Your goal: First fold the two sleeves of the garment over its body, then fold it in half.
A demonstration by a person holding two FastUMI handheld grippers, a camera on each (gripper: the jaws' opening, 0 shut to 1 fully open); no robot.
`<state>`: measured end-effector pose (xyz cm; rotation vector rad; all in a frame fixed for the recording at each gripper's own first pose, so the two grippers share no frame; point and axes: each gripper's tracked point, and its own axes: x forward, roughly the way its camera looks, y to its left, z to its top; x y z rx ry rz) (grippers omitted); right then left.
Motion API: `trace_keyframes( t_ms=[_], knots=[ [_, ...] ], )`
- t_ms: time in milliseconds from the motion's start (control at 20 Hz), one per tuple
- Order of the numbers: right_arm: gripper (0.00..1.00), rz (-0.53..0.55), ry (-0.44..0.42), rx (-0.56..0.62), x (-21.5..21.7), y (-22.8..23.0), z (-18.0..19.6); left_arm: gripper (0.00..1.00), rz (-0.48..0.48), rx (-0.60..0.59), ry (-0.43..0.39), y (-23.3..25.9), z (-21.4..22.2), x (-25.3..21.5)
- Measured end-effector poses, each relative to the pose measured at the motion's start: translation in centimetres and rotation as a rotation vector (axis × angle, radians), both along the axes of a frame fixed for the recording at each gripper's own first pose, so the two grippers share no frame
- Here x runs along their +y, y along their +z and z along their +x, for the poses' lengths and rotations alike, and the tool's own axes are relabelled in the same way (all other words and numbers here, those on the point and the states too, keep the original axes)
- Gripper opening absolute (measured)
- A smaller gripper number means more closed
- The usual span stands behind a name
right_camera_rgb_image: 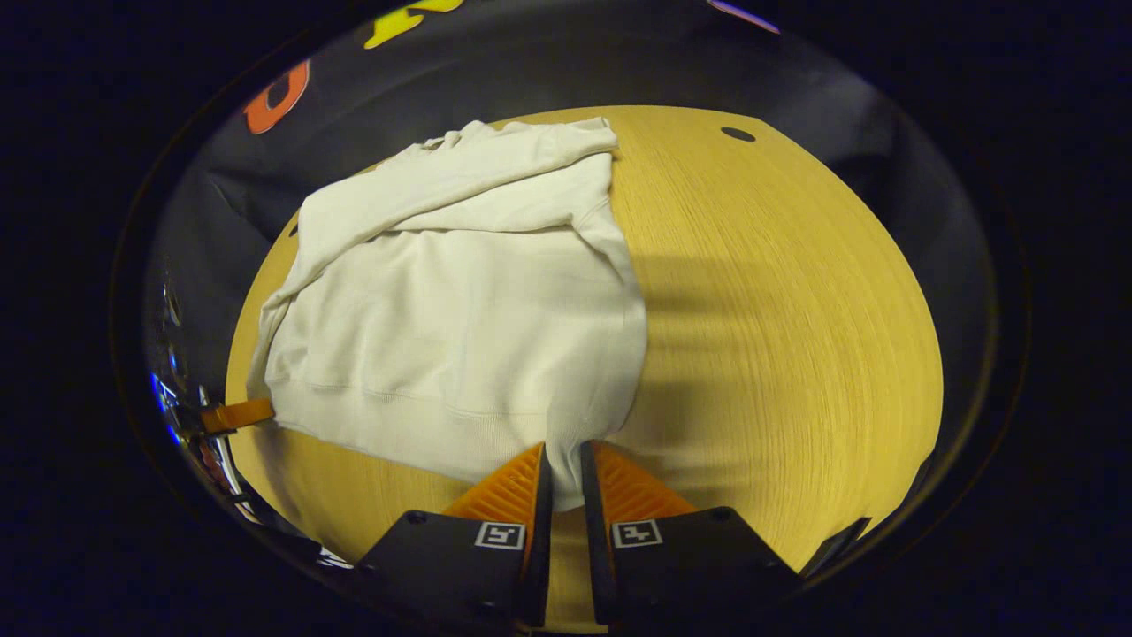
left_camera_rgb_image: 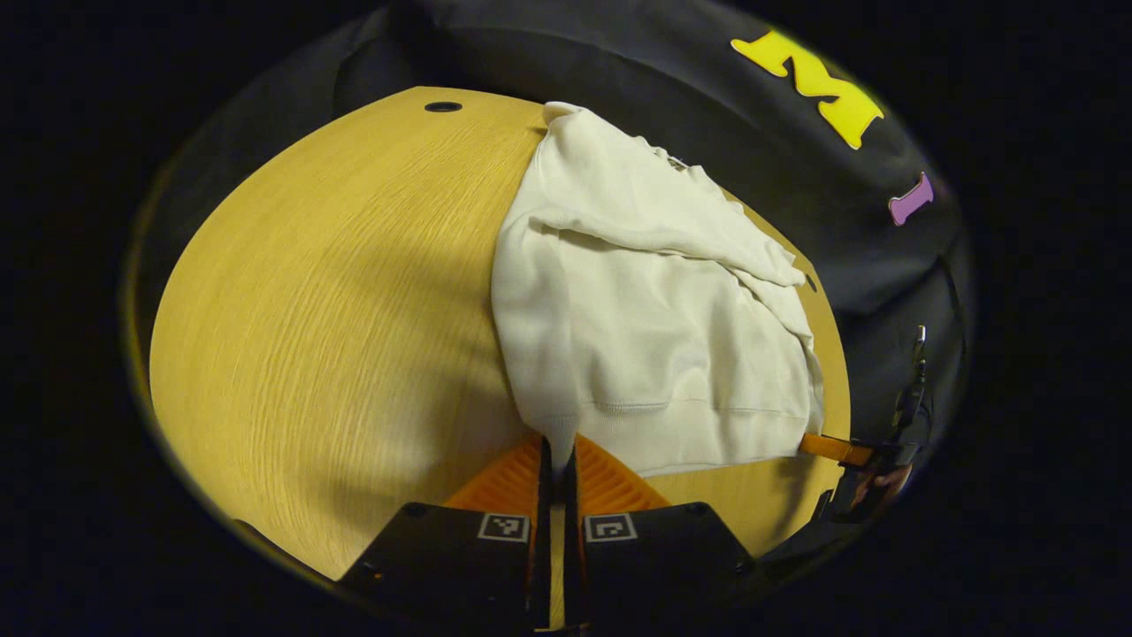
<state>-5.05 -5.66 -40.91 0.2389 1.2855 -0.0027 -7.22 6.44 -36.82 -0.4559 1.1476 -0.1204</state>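
The garment (left_camera_rgb_image: 654,345) is lying on the table (left_camera_rgb_image: 336,336), a cream sweatshirt with both sleeves (left_camera_rgb_image: 654,234) already lying across its body near the collar end, which is reaching toward the table's far edge by the booth wall (left_camera_rgb_image: 619,62). Its ribbed hem (left_camera_rgb_image: 699,438) is running along the near side, toward the 2 grippers.

In the left gripper view, the left gripper (left_camera_rgb_image: 557,460) is pinching 1 bottom corner of the hem: its fingers are standing nearly together, with a narrow tongue of cloth going in between them. In the right gripper view, the right gripper (right_camera_rgb_image: 566,469) is doing the same at the other bottom corner of the garment (right_camera_rgb_image: 460,327), its fingers a little wider apart but with hem fabric bunching between them. Both corners are looking slightly raised off the wood, though the fisheye is making that hard to judge.

The right gripper (left_camera_rgb_image: 849,453) is also showing far off at the hem's end in the left gripper view, and the left gripper (right_camera_rgb_image: 234,414) is showing likewise at the edge of the right gripper view.

The table (right_camera_rgb_image: 778,336) is lying bare beside the garment, with a small dark hole (right_camera_rgb_image: 738,134) near its far edge.
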Motion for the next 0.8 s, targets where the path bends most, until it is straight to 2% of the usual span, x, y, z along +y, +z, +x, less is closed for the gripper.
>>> trace_keyframes(
  t_ms=[50, 150, 200, 350, 500, 800],
  knots=[
    [0.04, 0.031, -0.049, 0.006, 0.0, 0.0, 0.2, 0.07, -0.001, -0.004, -0.006, 0.0, -0.1, -0.2],
    [0.04, 0.052, -0.108, -0.003, -0.6, 0.4, 0.4, 0.03, 0.005, -0.033, -0.041, 0.8, 0.2, -0.4],
    [0.01, 0.066, -0.123, -0.025, -0.6, 0.9, 0.7, 0.03, 0.023, -0.055, -0.057, 1.4, 0.5, -0.2],
    [0.00, 0.098, -0.134, -0.099, -0.5, 3.4, 1.5, 0.03, 0.049, -0.111, -0.082, 3.5, 1.2, 0.3],
    [0.01, 0.095, -0.121, -0.192, -0.8, 6.5, 3.4, 0.03, 0.041, -0.143, -0.099, 5.3, 1.7, 0.0],
    [0.00, 0.117, -0.088, -0.351, -0.1, 12.6, 8.6, 0.03, 0.143, -0.296, -0.185, 10.2, 5.7, 0.3]
  ],
)
